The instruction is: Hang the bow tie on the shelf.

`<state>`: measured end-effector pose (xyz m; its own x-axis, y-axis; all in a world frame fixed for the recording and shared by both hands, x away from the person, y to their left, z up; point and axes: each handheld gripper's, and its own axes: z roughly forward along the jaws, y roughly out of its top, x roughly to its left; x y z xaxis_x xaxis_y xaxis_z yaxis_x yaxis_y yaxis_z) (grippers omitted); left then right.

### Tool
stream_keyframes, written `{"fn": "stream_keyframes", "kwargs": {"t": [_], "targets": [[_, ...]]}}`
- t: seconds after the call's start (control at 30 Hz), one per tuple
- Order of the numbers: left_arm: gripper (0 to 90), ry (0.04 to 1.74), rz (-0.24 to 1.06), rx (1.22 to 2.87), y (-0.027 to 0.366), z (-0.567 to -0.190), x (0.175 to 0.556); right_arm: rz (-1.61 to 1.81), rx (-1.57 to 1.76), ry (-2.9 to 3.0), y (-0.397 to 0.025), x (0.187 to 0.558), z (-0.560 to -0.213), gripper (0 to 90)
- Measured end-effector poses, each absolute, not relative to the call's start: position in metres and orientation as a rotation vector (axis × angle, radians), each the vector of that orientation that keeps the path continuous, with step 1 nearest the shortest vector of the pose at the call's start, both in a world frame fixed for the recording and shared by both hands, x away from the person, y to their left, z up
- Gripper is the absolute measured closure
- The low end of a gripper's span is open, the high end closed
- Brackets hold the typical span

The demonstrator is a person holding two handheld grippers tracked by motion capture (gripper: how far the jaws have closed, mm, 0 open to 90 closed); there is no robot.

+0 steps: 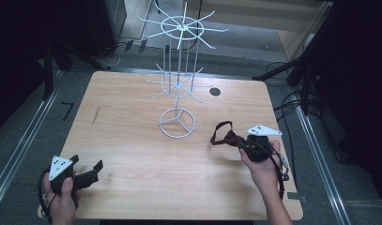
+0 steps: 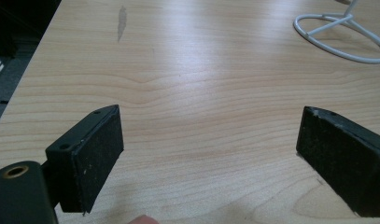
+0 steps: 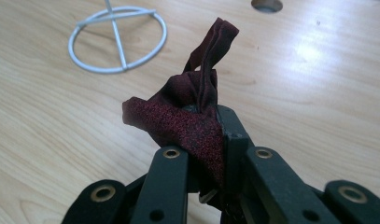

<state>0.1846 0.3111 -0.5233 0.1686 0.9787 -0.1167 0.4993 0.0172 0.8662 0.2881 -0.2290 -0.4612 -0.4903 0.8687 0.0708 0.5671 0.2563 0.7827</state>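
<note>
We find the right tongs (image 1: 232,140) pressed together on a dark red fabric band (image 1: 223,135), at the right side of the wooden surface (image 1: 132,140). In the right gripper view the band (image 3: 192,121) is bunched between the jaws, with a folded loop standing up past them. In the high view the loop reaches left of the tongs, toward the white wire rack (image 1: 178,70); whether it rests on the surface or hangs just above it, we cannot tell. The rack's ring base (image 3: 117,39) stands apart from the band. The left tongs (image 1: 87,174) sit at the near left corner, spread wide. In the left gripper view the left tongs (image 2: 211,154) hold nothing, with bare wood between the pads.
</note>
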Motion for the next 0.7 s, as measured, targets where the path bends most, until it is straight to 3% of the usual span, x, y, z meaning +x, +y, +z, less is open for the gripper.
{"fn": "stream_keyframes", "kwargs": {"t": [0.7], "targets": [[8.0,1.448,0.731,1.608,0.310,-0.523,0.185,1.208,1.242,2.050,-0.210,0.292,-0.432,83.7]]}}
